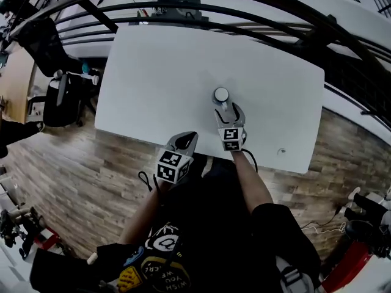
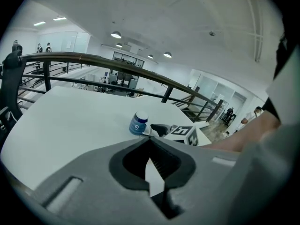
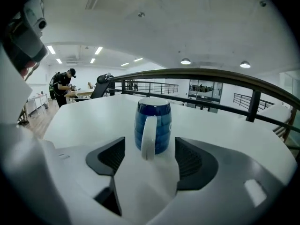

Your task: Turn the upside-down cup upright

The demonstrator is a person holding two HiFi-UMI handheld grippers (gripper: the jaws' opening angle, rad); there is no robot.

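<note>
- On the white table (image 1: 153, 72), past the middle of its width and on the person's right-hand side, the blue mug (image 1: 221, 94) stands mouth-down, its flat white base facing up.
- At the mouth of the right gripper (image 1: 227, 112), the mug (image 3: 153, 125) sits almost centred between the two ribbed pads. Its white handle points straight back into the gap.
- Both jaws of the right gripper (image 3: 150, 154) stand wide apart, and neither pad touches the mug; a strip of bare table shows on each side.
- By its glaze it looks like ceramic: stiff, fairly heavy for its size, smooth enough to slip, and liable to chip if dropped.
- The best hold is probably across the round body at mid-height, one pad on each side of the handle. A firm squeeze would be needed, because the flip puts all the weight on friction.
- Off to the left, near the table's front edge, the left gripper (image 1: 186, 140) has its jaws pressed together on nothing. From its own view the mug (image 2: 138, 123) lies well ahead, beside the right gripper.
</note>
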